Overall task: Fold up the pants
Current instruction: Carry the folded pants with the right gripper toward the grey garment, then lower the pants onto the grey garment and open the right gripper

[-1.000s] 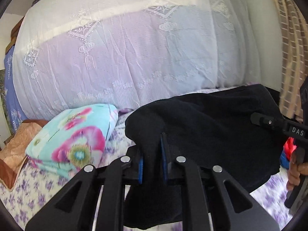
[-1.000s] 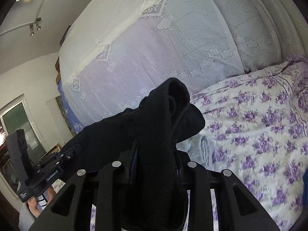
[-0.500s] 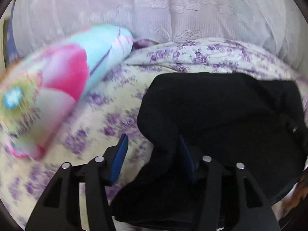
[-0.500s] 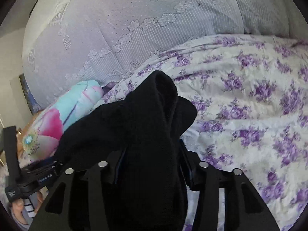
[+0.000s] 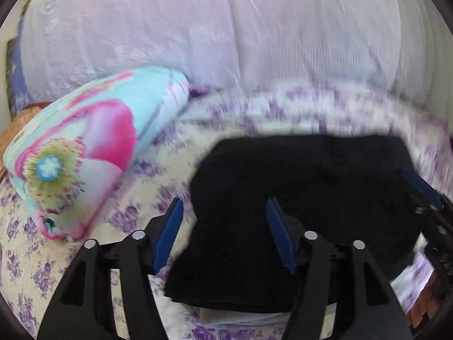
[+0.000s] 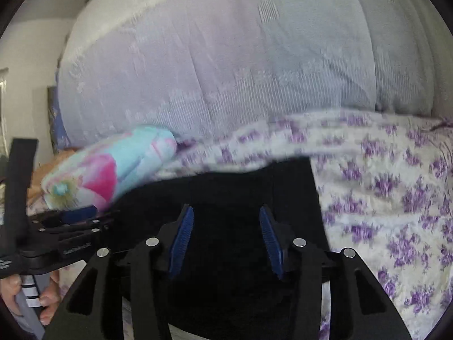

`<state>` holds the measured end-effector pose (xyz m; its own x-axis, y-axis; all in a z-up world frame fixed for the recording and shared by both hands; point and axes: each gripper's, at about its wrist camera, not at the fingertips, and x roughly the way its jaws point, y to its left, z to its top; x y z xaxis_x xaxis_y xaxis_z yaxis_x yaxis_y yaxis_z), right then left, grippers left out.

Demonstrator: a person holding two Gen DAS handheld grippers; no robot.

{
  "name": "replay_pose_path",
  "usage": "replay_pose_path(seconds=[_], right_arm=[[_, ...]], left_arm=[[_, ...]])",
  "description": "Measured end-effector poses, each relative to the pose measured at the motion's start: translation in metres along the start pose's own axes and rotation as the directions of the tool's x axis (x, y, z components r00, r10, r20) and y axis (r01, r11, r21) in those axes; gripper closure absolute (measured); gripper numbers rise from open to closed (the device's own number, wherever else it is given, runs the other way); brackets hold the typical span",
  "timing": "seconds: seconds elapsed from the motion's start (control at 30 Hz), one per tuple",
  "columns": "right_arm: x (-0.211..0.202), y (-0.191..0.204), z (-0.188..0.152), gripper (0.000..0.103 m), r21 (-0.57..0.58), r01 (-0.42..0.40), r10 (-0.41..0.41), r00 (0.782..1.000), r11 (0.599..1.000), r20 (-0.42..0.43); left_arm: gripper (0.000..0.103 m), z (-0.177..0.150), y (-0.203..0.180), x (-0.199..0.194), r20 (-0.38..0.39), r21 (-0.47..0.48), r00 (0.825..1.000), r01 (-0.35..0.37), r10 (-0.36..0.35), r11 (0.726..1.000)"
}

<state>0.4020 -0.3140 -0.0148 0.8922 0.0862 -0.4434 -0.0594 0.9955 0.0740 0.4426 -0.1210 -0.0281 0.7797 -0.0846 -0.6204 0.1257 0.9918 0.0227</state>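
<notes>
One pair of black knit pants [image 5: 305, 187] is laid folded on the purple-flowered bedsheet [image 5: 158, 175], beside one floral pillow [image 5: 85, 153]. Two grippers, left [image 5: 225, 233] just opening and right [image 6: 226, 240] just closing, are held apart over it, nothing clamped.

The folded black pants [image 5: 305, 187] are soft, thick cloth, dull and a bit fuzzy. They lie on a thin cotton bed sheet with purple flowers [image 6: 390, 187], smooth and not shiny. The bright flower pillow [image 5: 85, 153] looks silky. The pale curtain [image 5: 226, 36] is light, ribbed cloth. The left gripper [image 5: 223, 232] is dull black plastic with shiny metal pins and ridged blue rubber pads [image 5: 279, 235].
</notes>
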Motion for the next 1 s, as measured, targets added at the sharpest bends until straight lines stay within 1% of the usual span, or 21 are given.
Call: replay_pose_path(seconds=[0.03,0.07,0.1,0.13,0.17,0.23,0.27,0.3,0.33,0.4,0.43,0.47,0.5,0.53,0.67,0.73,0.77,0.83,0.93,1.0], right_arm=[[0.013,-0.005,-0.009,0.054,0.002,0.020,-0.020,0.999,1.000,-0.029],[0.016,-0.009,-0.012,0.055,0.003,0.030,-0.030,0.999,1.000,-0.025],[0.015,-0.011,-0.008,0.055,0.020,0.016,-0.015,0.999,1.000,-0.037],[0.013,-0.012,-0.006,0.055,0.034,0.004,-0.002,0.999,0.999,-0.043],[0.012,-0.013,-0.006,0.055,0.047,-0.003,0.005,0.999,0.999,-0.041],[0.009,-0.012,-0.011,0.053,0.040,-0.007,0.008,1.000,0.999,-0.021],[0.003,-0.011,-0.011,0.052,0.038,-0.013,0.013,1.000,0.999,-0.005],[-0.003,-0.009,-0.009,0.049,0.038,-0.015,0.015,1.000,0.999,0.009],[-0.013,-0.006,-0.006,0.038,0.040,-0.013,0.012,1.000,0.999,0.023],[-0.037,0.004,0.001,0.021,0.032,0.037,-0.039,0.997,0.999,0.069],[-0.050,0.009,0.004,0.018,0.021,0.053,-0.055,0.995,0.998,0.089],[-0.062,0.014,0.006,0.016,0.008,0.062,-0.063,0.993,0.998,0.101],[-0.073,0.018,0.008,0.011,0.005,0.077,-0.077,0.991,0.997,0.107],[-0.082,0.023,0.010,0.009,0.011,0.097,-0.097,0.989,0.995,0.107],[-0.114,0.038,0.017,0.005,0.064,0.191,-0.196,0.976,0.980,0.095],[-0.126,0.042,0.015,0.004,0.072,0.226,-0.231,0.970,0.972,0.080],[-0.132,0.042,0.014,0.004,0.071,0.226,-0.231,0.970,0.971,0.071],[-0.143,0.037,0.009,0.004,0.105,0.224,-0.231,0.971,0.969,0.061],[-0.145,0.027,0.008,0.004,0.127,0.159,-0.164,0.986,0.979,0.031],[-0.146,0.020,0.009,0.004,0.148,0.152,-0.159,0.987,0.977,0.035]], left_arm=[[0.035,-0.006,-0.005,0.012,-0.028,0.021,1.000,0.002,-0.001,1.000],[0.030,-0.012,-0.007,0.017,-0.011,0.014,1.000,-0.005,0.006,1.000],[0.028,-0.014,-0.009,0.014,0.017,0.017,0.999,-0.032,0.032,0.999],[0.028,-0.012,-0.011,0.011,0.021,0.037,0.999,-0.051,0.050,0.998],[0.028,-0.010,-0.010,0.010,0.021,0.038,0.999,-0.049,0.048,0.998],[0.028,-0.008,-0.004,0.004,0.020,0.003,0.999,-0.032,0.031,0.999],[0.028,-0.008,-0.001,-0.001,0.013,-0.008,0.999,-0.034,0.034,0.999],[0.028,-0.007,0.000,-0.006,0.014,-0.008,0.999,-0.040,0.040,0.999],[0.028,-0.007,0.000,-0.015,0.027,0.000,0.998,-0.052,0.052,0.999],[0.021,-0.005,-0.001,-0.035,0.062,0.006,0.994,-0.086,0.085,0.996],[0.013,-0.005,0.000,-0.044,0.076,0.005,0.992,-0.096,0.096,0.995],[0.011,-0.004,0.001,-0.059,0.100,-0.001,0.989,-0.106,0.105,0.994],[0.009,-0.005,0.000,-0.071,0.119,0.000,0.987,-0.107,0.106,0.994],[0.008,-0.004,-0.002,-0.082,0.131,0.002,0.985,-0.112,0.111,0.994],[0.005,-0.003,-0.011,-0.116,0.165,-0.012,0.976,-0.145,0.145,0.989],[0.005,-0.007,-0.011,-0.127,0.161,-0.026,0.974,-0.158,0.160,0.987],[0.005,-0.009,-0.011,-0.131,0.150,-0.034,0.977,-0.151,0.154,0.988],[0.005,-0.012,-0.011,-0.137,0.133,-0.046,0.982,-0.131,0.136,0.990],[0.005,-0.016,-0.009,-0.143,0.126,-0.039,0.987,-0.098,0.102,0.994],[0.005,-0.018,-0.007,-0.143,0.128,-0.030,0.987,-0.093,0.096,0.995]])
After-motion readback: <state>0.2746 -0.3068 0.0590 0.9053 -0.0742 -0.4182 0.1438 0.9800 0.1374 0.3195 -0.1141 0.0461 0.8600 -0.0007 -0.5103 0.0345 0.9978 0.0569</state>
